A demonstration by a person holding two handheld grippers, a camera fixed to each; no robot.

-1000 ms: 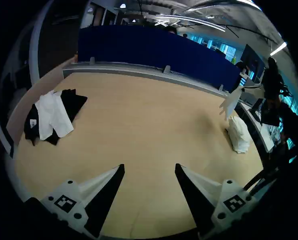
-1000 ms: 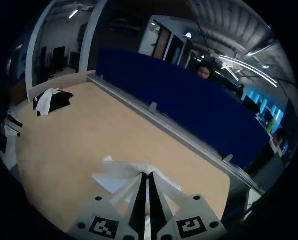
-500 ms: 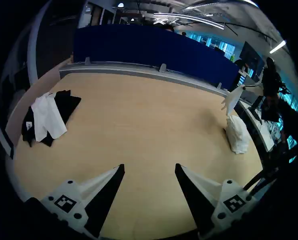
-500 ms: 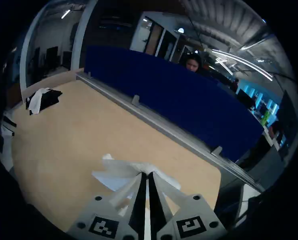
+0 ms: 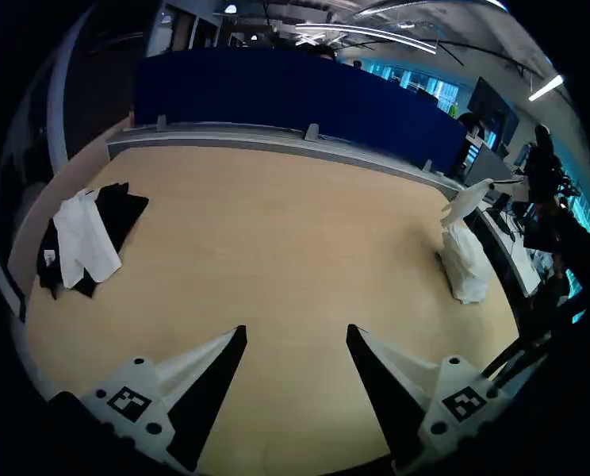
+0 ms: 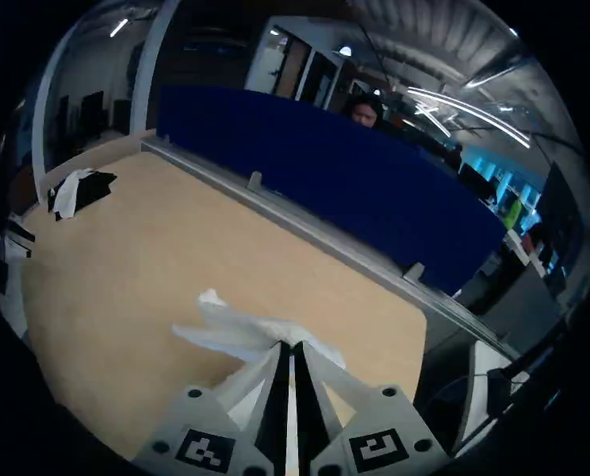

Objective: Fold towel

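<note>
Fingertips of the right gripper (image 6: 293,345) are pressed almost together, pinching a white towel (image 6: 235,332). A thin white strip shows in the slit between them, and crumpled cloth fans out ahead and to the left of the tips, above the wooden table (image 6: 128,262). How much of the towel hangs below the fingers is hidden by them.

The left gripper (image 5: 295,329) has its fingers spread wide above the table top. Far ahead and to their right, near the table's edge, the towel shows as a white heap with a pointed white shape above it. Whether that shape is cloth or the other gripper is too small to tell.

Far ahead and to the left of both grippers lies a pile of black and white clothes (image 5: 85,238). A blue partition (image 6: 335,178) runs along the table's far side, with a person's head (image 6: 362,111) just above it.
</note>
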